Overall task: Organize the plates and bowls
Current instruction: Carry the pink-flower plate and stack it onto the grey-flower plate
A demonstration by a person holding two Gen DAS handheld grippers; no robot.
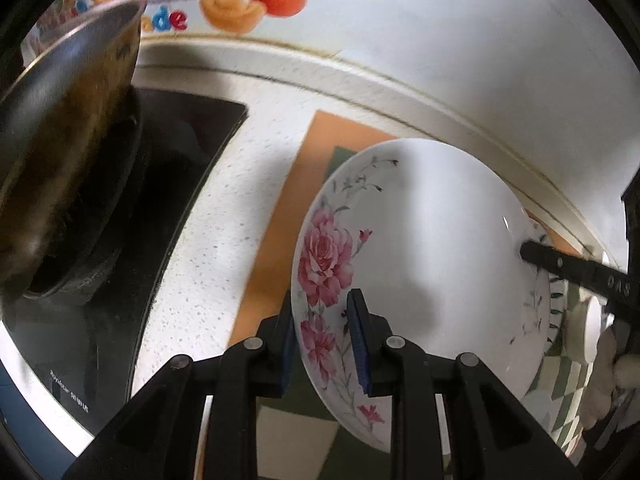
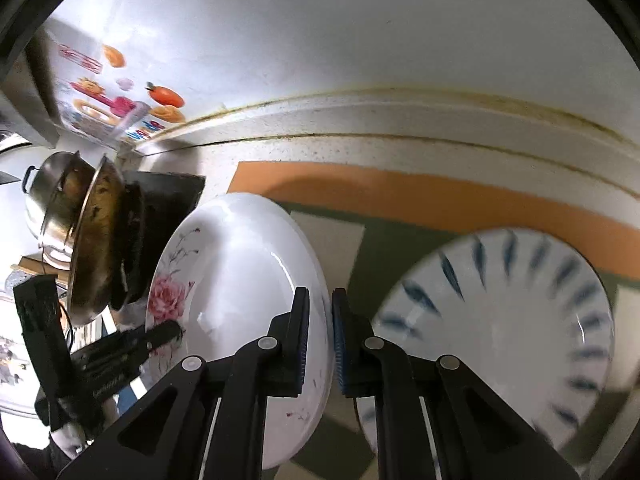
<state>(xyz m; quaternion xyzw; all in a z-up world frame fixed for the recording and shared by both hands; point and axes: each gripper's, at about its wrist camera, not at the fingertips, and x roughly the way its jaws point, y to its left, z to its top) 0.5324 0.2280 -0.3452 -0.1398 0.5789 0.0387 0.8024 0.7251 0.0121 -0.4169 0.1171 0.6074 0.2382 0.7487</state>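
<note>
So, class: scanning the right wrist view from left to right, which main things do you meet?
Left gripper → metal pots on the stove → rose plate → right gripper → blue-dash plate.

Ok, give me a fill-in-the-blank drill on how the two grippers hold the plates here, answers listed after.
1. Both grippers grip the rim of the plate painted with pink ____.
2. The plate lying on the mat, beside the right gripper, has ____ dashes around its rim.
3. The left gripper has its jaws on either side of the plate's ____.
4. The mat's border is ____.

Missing words: flowers; blue; rim; orange
</note>
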